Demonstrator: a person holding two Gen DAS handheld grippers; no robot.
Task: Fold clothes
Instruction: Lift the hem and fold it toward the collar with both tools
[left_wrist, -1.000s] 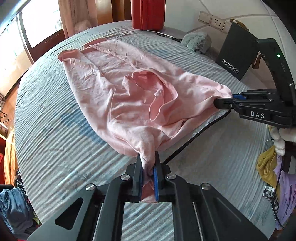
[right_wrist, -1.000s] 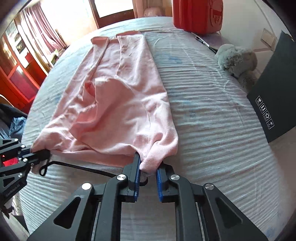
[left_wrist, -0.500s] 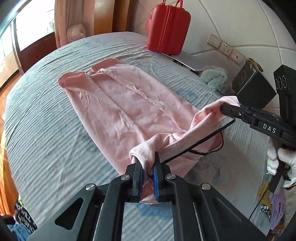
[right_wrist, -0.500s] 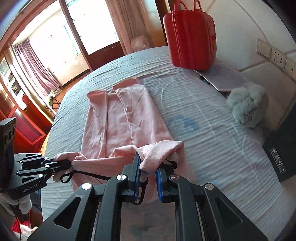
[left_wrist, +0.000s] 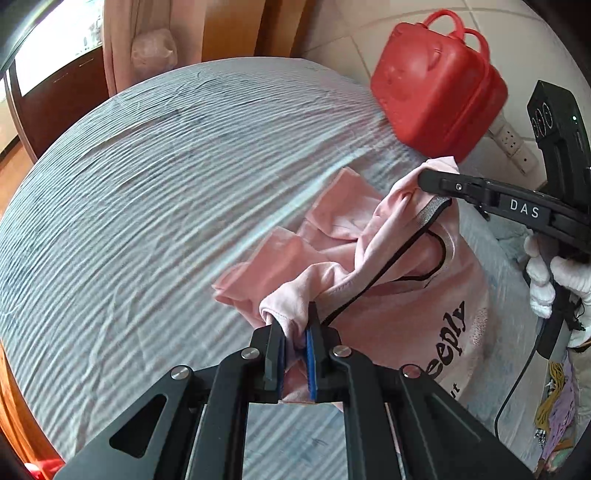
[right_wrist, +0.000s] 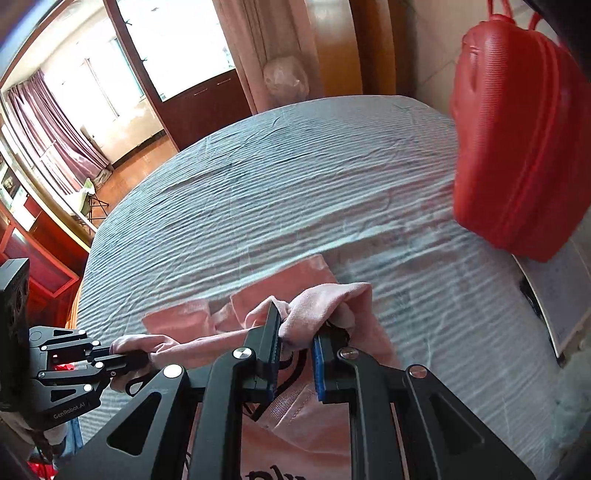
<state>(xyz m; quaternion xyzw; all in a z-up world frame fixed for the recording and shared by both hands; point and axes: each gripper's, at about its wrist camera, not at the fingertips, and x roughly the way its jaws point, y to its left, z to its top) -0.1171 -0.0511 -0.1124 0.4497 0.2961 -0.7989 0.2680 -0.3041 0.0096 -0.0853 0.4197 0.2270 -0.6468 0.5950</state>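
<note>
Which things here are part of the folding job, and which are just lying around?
Part of the job:
- pink garment, both ends lifted
- left gripper, shut on it
- right gripper, shut on it
- striped bedcover, the folding surface

Lying about:
- red case
- pile of clothes at the bed's edge
- wall sockets

soft pink cloth garment (left_wrist: 406, 317), matt

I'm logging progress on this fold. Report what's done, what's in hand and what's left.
Done: the pink garment is doubled over on the bed, printed side up. In hand: the left gripper and right gripper each pinch a corner above the far edge. Left: lay the corners down, release, and make any further folds.
</note>
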